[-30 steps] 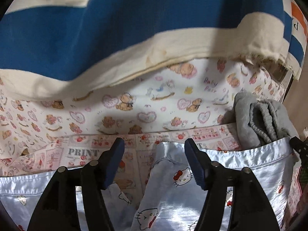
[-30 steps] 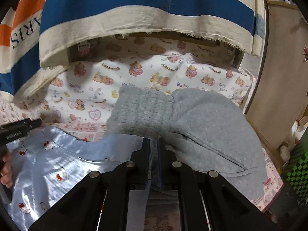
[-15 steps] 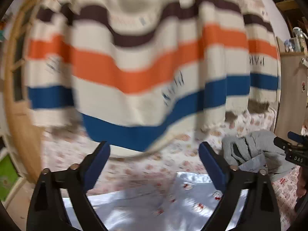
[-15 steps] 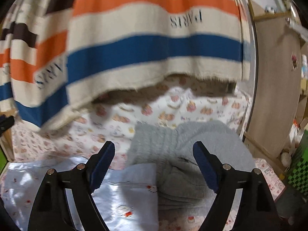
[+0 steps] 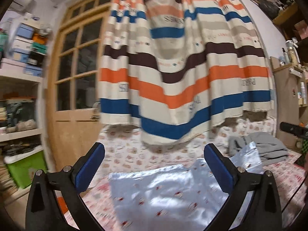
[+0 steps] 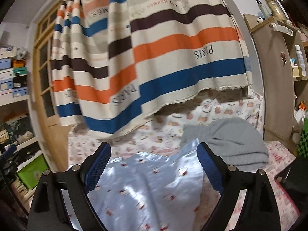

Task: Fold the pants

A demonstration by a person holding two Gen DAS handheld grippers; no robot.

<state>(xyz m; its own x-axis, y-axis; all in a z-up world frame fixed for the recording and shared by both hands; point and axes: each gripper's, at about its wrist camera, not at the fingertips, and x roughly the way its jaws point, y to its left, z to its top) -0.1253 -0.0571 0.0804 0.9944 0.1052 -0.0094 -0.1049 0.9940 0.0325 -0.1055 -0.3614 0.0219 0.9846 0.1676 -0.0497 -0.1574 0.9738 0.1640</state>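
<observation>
Shiny light-blue satin pants [image 5: 169, 190] with small red-and-white cartoon prints lie folded on the printed bed sheet [image 5: 125, 154]. They also show in the right wrist view [image 6: 146, 188]. My left gripper [image 5: 154, 165] is open and empty, raised above the pants. My right gripper [image 6: 154, 165] is open and empty, also raised above them. One corner of the pants leans against a pile of folded grey clothes [image 5: 267, 148], which also shows in the right wrist view [image 6: 231, 140].
A striped curtain [image 5: 182, 77] hangs over the far side of the bed. A wooden door [image 5: 77, 96] and shelves with boxes [image 5: 19, 57] stand left. A wooden cabinet [image 6: 275, 77] stands right. The other gripper's tip [image 5: 292, 130] shows at the right edge.
My right gripper has opened and let go of the pants. Both grippers have lifted up and back from the bed, and the left one has opened wider. The pants stay on the sheet.
</observation>
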